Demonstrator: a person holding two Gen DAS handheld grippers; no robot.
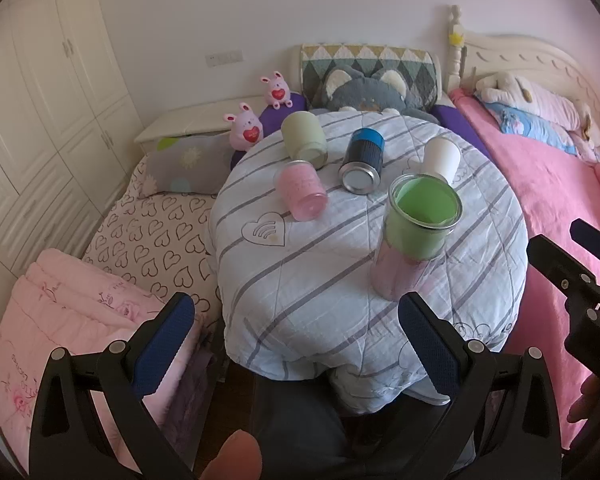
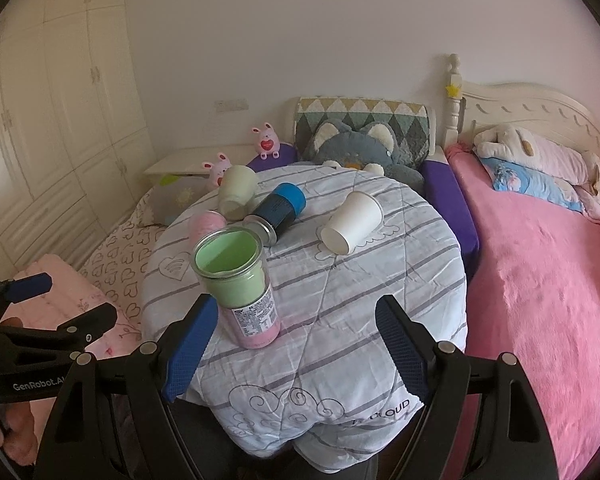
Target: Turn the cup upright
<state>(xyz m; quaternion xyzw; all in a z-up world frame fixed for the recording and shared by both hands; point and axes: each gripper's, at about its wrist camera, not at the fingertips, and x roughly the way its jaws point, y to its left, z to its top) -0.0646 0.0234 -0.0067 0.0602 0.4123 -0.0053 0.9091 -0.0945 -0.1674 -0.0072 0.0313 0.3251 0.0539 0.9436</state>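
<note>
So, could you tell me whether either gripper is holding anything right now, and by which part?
Nothing is held: the left gripper and right gripper are both open and empty.

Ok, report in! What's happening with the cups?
Left gripper and right gripper open, empty. Green cup upright; white cup and three others on sides. Nothing blocking.

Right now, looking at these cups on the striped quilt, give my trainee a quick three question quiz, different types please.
1. True or false: the green-lined clear cup stands upright.
2. Which lies nearest the right tool? A) white paper cup B) blue-capped black metal can C) pink translucent cup
3. Fill in: both tools, including the left tool, are ____.

Key: 1 true; 2 A; 3 open.
</note>
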